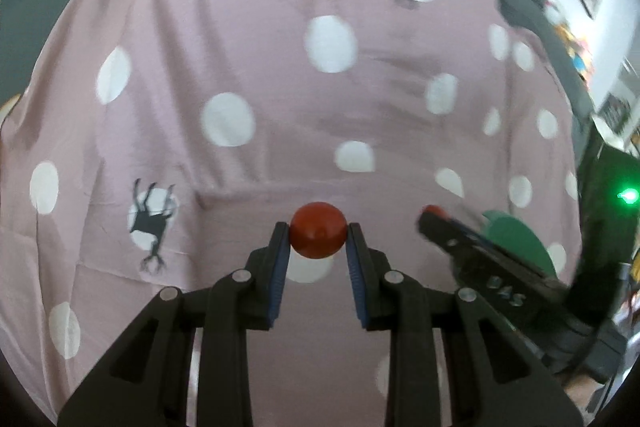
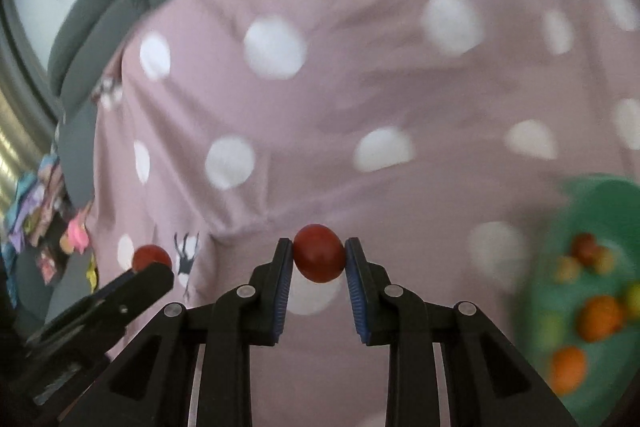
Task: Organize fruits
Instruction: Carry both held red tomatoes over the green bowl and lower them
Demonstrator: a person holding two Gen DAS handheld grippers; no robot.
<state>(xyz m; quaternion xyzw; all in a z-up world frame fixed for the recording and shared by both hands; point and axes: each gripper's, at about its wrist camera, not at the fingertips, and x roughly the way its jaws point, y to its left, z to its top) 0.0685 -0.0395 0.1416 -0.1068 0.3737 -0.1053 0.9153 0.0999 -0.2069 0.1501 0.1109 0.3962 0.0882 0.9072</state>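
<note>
A fruit [image 1: 318, 230] between each tongs' tips, bowl [image 2: 576, 211] of fruits at right.

Left gripper [image 1: 319, 231] and right gripper [image 2: 319, 253] held side by side, each with jaws clamped on a small red fruit.

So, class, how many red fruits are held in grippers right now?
2. One red fruit sits clamped in the left gripper; the other red fruit in the right gripper. More blurred fruits lie in the green bowl.
</note>
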